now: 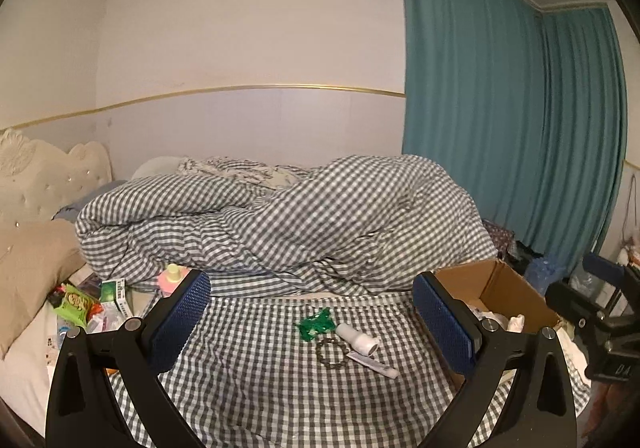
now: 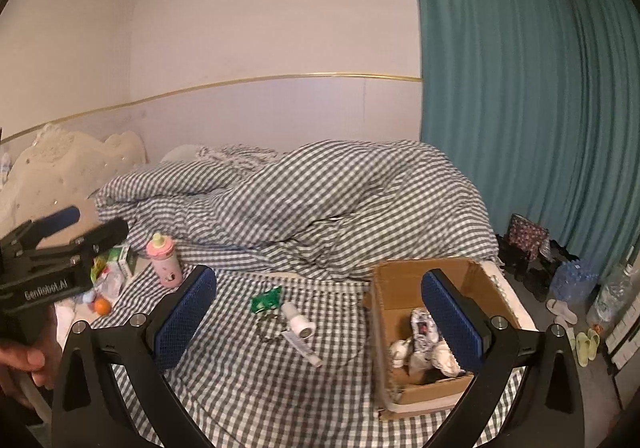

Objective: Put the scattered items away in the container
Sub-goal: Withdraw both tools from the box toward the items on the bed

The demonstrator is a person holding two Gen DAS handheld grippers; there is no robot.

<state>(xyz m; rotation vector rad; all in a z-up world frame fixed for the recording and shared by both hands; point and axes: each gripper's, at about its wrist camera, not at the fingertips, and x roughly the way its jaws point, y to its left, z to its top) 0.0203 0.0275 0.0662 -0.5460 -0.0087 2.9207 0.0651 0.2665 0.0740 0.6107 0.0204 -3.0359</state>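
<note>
The cardboard box (image 2: 424,328) already holds several white items, but beside it on the checked sheet a green packet (image 2: 266,299), white bottle (image 2: 298,322), bead bracelet (image 1: 331,354) and tube (image 2: 304,348) remain. Farther from the box, a pink bottle (image 2: 166,262) and snack packets (image 1: 76,304) also wait. Both the left gripper (image 1: 316,320) and right gripper (image 2: 320,312) are spread wide, holding nothing.

You have bare checked sheet (image 2: 248,380) ahead at six o'clock. The heaped duvet (image 2: 320,204) blocks twelve o'clock; the cardboard box (image 2: 400,280) walls off three o'clock.
</note>
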